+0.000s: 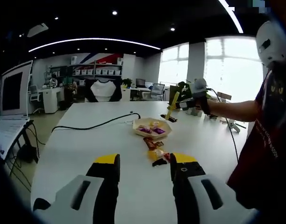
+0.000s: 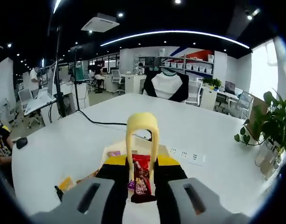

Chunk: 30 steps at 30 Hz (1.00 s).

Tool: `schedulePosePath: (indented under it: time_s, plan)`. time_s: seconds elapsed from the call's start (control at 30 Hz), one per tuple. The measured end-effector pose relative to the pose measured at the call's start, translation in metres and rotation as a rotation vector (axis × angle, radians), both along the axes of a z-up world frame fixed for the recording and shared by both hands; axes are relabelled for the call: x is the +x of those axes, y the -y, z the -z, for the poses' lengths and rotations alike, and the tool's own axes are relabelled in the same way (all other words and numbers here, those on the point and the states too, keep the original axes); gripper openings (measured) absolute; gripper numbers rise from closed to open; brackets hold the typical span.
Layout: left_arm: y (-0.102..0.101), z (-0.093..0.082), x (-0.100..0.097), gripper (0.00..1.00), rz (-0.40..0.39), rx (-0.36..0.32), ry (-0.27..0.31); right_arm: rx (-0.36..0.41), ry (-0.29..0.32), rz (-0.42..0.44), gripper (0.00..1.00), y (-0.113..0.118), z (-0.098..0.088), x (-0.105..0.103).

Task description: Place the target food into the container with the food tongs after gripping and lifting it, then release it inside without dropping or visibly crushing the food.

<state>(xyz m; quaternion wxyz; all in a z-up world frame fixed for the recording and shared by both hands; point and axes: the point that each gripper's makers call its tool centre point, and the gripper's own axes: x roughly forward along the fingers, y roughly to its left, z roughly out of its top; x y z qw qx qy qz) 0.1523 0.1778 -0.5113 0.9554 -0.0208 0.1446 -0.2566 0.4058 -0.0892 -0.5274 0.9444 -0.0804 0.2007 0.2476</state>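
White and broad, the table stands in an open office with shelving and desks at the back and bright windows at 2 o'clock in the left gripper view. A black cable snakes across the tabletop from 9 o'clock toward the container, a shallow pale tray holding a few wrapped sweets, some purple.

In the left gripper view, the left gripper hangs above the near edge of the table with its yellow-tipped jaws spread wide and nothing between them. Just beyond its right jaw, loose wrapped snacks lie on the table, between the gripper and the container. At 2 o'clock a person's arm reaches in, carrying the right gripper with the yellow food tongs pointing down, just behind the container.

In the right gripper view, the right gripper is closed around the food tongs, whose looped end rises at 12 o'clock. A red-wrapped snack bar sits pinched between the tong arms, over the container below. A potted plant stands at 3 o'clock.
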Motion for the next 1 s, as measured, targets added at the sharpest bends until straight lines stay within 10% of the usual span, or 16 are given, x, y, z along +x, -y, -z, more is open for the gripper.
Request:
schedulePosePath:
  time_s: [0.27,1.0]
  plan:
    - [-0.009,0.004,-0.007,0.45,-0.024,-0.009,-0.004,-0.083,0.018,-0.071,0.21,-0.012,0.019,-0.001]
    - [-0.003,0.002,0.000,0.45,-0.005,-0.012,0.012,0.049,0.013,-0.043,0.21,0.006,-0.003,-0.063]
